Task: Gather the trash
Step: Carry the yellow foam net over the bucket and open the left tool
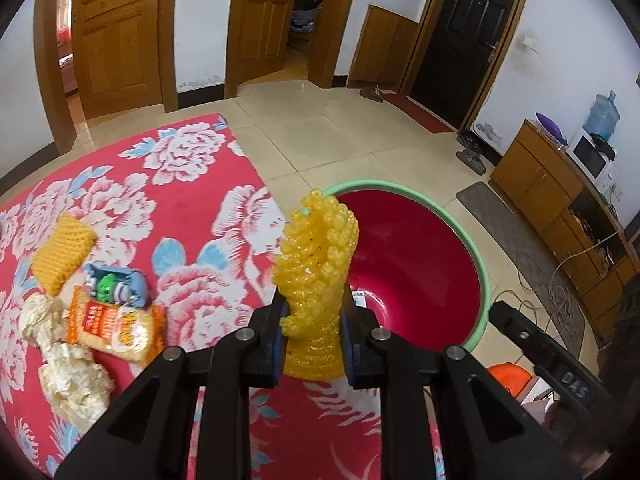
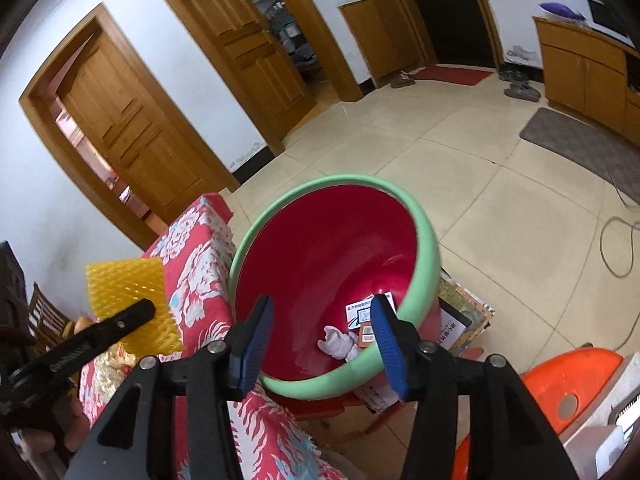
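On the red floral cloth-covered table [image 1: 192,184], at 9 o'clock in the left wrist view, lies a cluster of trash: a flat yellow foam mesh sleeve [image 1: 64,254], a crumpled white tissue wad [image 1: 70,364] below it, an orange snack wrapper [image 1: 114,328] just beside the tissue, and a small blue and green carton [image 1: 116,286] touching the wrapper's upper edge.

At centre, the left gripper [image 1: 312,344] is clamped on a second yellow foam mesh net [image 1: 316,276]. Its blue-padded fingers [image 1: 276,356] press on the net's lower part from both sides; the net stands upright above them, with its top overlapping the near rim of the bin in this view. In the right wrist view the same net appears at 9 o'clock, over the table edge and to the left of the bin.

At 3 o'clock of the net stands the round red plastic bin with a pale green rim [image 1: 486,280], just beside the table edge. Inside it, at the bottom, lie a white crumpled tissue [image 2: 340,342], a white printed card [image 2: 362,312] and a small orange packet [image 2: 366,334].

The right gripper [image 2: 320,344] hangs over the bin's near rim. Its jaws stand partly apart, and nothing is between the blue pads [image 2: 386,344]; the bin contents show through the gap.

At 4 o'clock of the bin, an orange plastic stool [image 2: 568,376] is partly in view.
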`<state>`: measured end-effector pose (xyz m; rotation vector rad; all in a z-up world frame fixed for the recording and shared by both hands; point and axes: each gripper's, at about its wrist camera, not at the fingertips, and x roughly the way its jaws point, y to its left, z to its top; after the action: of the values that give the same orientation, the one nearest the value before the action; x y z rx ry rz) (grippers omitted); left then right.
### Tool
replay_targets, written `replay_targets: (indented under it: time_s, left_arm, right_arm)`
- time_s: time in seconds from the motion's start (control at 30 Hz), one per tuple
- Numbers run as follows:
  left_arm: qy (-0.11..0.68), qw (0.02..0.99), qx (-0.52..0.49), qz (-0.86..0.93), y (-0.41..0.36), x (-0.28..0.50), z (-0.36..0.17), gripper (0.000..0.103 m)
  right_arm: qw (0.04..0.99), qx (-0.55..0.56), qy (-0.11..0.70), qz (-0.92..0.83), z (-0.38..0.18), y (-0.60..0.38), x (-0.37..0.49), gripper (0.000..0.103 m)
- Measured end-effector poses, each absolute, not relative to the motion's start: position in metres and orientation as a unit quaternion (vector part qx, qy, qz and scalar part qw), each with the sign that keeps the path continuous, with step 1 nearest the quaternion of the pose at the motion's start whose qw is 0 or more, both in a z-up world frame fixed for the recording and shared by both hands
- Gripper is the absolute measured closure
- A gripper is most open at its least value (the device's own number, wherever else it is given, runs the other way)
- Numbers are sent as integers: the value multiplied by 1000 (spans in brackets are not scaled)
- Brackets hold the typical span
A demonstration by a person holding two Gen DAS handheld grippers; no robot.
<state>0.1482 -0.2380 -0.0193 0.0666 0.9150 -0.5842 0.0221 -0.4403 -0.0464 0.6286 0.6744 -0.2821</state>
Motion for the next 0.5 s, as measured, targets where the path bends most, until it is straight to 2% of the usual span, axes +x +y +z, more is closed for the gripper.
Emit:
replay_targets:
  time_s: [0.17,0.23,0.37,0.5]
  left_arm:
    - [435,850,47,-292,-263,151,-25,82]
    - [433,852,52,-292,-272,151,-26,77]
    - [422,859,64,-282,-285,150,-27,53]
    - [427,857,61,-282,-290,151,-30,45]
  right_arm:
    - [884,309,322,-141,-46,-443,15,40]
    - [882,310,324,-141,-47,-444,15,39]
    - [880,311,329,-143,-47,-448,13,38]
    - [880,307,330,-150,-44,-452,8,37]
